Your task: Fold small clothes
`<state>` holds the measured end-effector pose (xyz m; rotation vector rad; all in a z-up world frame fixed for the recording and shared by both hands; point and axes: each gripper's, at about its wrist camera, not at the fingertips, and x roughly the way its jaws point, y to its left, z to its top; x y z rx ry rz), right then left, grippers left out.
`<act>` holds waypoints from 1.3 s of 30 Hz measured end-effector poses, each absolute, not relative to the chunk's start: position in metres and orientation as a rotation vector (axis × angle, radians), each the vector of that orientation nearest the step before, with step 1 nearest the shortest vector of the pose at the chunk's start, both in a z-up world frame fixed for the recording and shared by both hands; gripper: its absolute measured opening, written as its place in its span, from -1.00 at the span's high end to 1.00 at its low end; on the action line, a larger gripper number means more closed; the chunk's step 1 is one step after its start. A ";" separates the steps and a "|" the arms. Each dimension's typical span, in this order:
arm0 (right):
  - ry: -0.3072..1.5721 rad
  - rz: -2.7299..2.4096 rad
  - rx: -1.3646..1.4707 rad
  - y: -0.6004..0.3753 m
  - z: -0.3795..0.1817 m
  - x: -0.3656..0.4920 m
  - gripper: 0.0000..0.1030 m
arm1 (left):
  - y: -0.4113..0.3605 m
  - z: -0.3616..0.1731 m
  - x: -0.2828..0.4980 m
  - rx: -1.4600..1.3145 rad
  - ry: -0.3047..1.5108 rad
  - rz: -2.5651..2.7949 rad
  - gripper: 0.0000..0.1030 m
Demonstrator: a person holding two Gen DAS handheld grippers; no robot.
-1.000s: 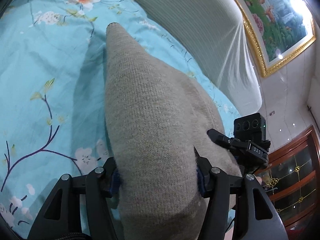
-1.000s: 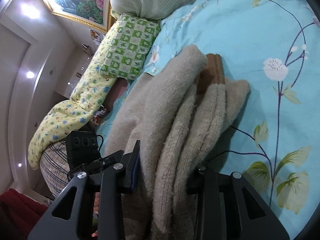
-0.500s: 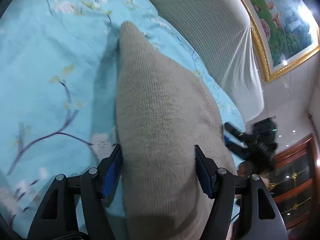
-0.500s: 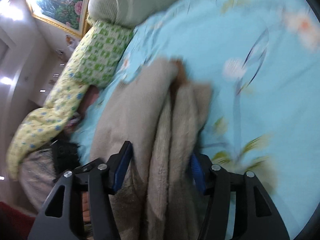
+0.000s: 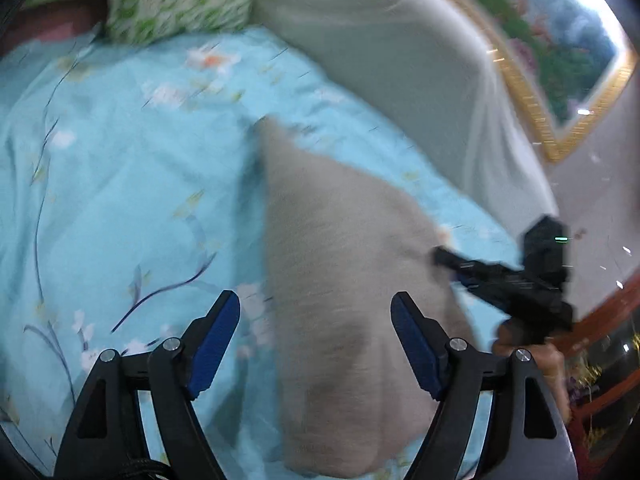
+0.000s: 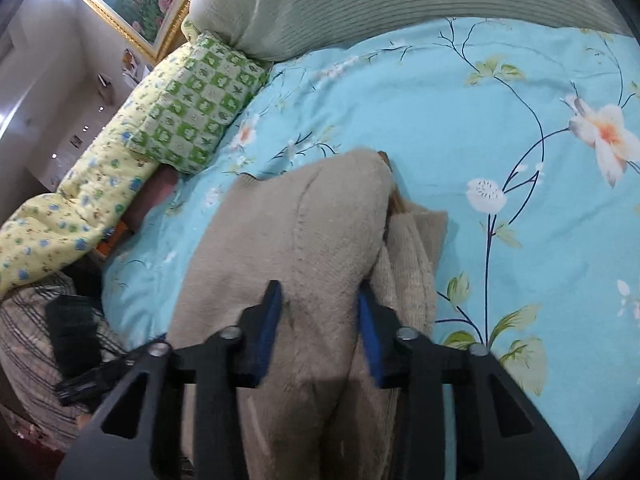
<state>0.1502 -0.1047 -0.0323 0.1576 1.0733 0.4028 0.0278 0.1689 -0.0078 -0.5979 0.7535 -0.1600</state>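
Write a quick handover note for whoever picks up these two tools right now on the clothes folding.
Left tool: open, jaws spread either side of the beige knit garment, not gripping.
Right tool: pads against a thick fold of the same garment, apparently pinching it.
The garment lies bunched in layers on the blue floral bedsheet.
Done: a rough fold.
Left: release, flatten and square it.

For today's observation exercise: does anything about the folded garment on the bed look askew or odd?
Yes. The beige knitted sweater is folded unevenly: a brown trim edge and paler ribbed layers stick out at its right side on the light-blue floral bedsheet.
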 end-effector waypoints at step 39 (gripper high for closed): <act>1.037 0.348 0.260 -0.158 -0.036 0.050 0.19 | 0.141 -0.037 -0.009 -0.600 0.980 -0.246 -0.53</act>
